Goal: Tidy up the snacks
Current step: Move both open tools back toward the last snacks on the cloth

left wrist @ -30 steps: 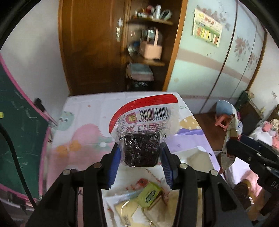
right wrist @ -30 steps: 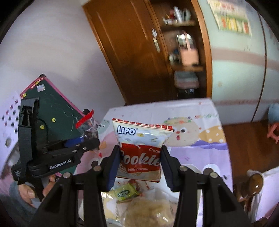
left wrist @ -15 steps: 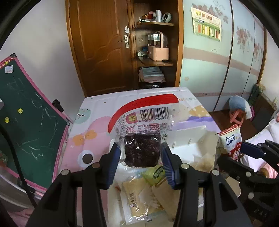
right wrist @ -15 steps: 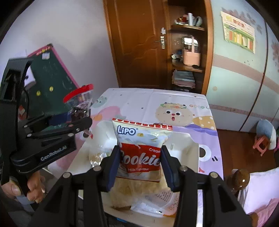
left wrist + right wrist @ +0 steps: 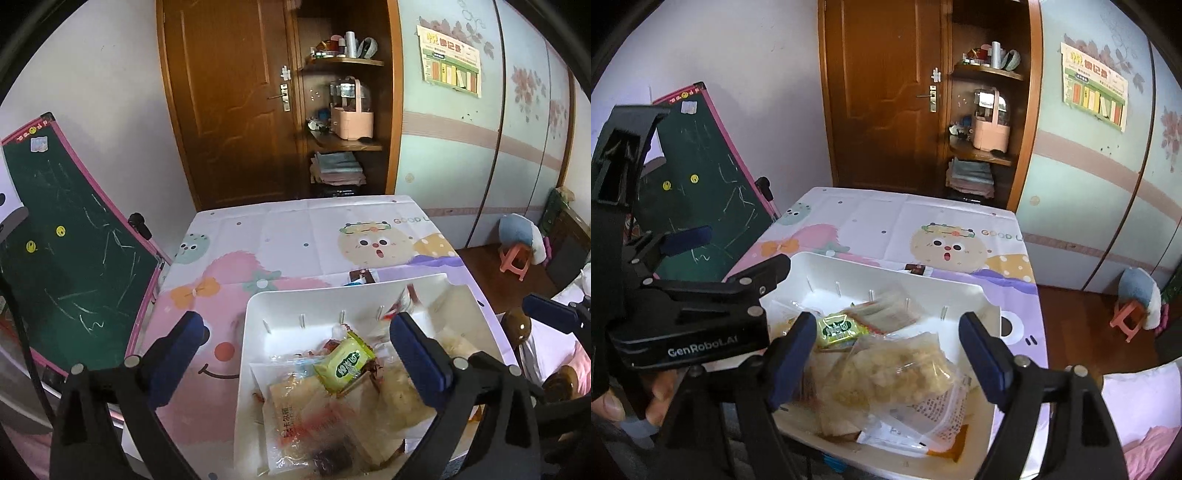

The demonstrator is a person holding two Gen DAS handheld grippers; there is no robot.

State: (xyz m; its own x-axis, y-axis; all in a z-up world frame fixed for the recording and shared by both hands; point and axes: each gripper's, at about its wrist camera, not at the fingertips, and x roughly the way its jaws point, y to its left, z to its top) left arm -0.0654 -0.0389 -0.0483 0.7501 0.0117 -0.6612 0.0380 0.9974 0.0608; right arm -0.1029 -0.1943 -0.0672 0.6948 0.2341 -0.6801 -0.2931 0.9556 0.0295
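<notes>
Both wrist views look steeply down and forward from close above the white tray [image 5: 369, 291] [image 5: 886, 271] on the worktop [image 5: 295, 236] [image 5: 886, 218]. They share the tray, the door [image 5: 225, 99] [image 5: 882, 92] and shelves beyond. The right view seems to sit right of the left hand-held gripper [image 5: 738, 254].

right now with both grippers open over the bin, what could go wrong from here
The white bin is already heaped: the clear puffed-snack bag rides high, so another packet could slide out over the near rim. The bin's near edge seems close to the table edge, so a downward push may tip it. The left gripper and right gripper, both just opened and empty, hang close together and could collide.
</notes>
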